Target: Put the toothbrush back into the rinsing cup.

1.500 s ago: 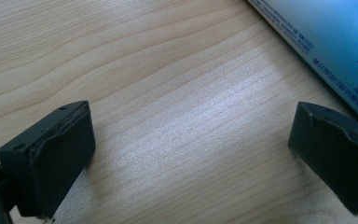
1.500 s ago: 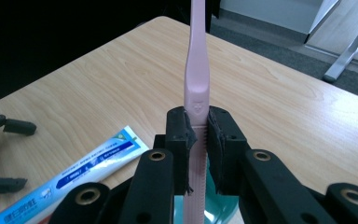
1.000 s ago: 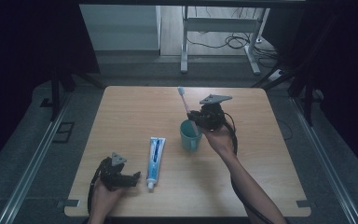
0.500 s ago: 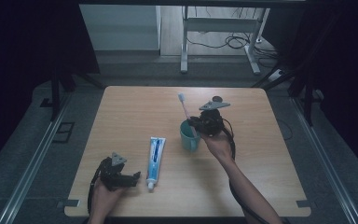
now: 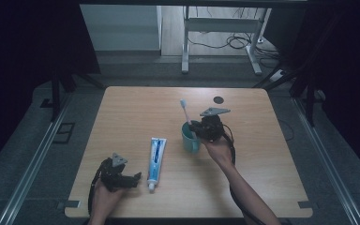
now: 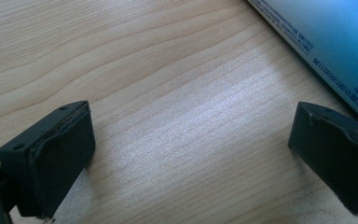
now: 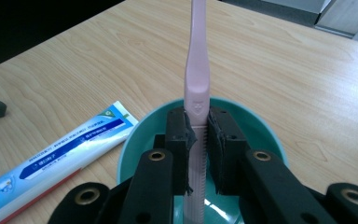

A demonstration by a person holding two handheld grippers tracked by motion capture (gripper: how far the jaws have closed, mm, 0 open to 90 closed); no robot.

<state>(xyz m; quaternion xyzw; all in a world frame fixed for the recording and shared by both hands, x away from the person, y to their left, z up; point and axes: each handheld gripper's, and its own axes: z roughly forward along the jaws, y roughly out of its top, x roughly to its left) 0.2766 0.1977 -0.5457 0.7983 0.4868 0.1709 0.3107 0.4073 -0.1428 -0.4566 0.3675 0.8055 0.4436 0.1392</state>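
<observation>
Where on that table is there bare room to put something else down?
The far left corner of the table is bare, and so is its right side past the right gripper. It is crowded mid-table: the cup, the toothbrush, the toothpaste tube and the left gripper.

High view dim, bluish cast: table (image 5: 136,108) moderately lit from above, surroundings left and right near black, brighter floor strip beyond the far edge. Left gripper view: broad soft glare across the wood grain at centre, short shadow under the left jaw, jaws slightly soft. Right gripper view evenly lit, near parts mildly blurred, small glint inside the cup (image 7: 142,133).
</observation>
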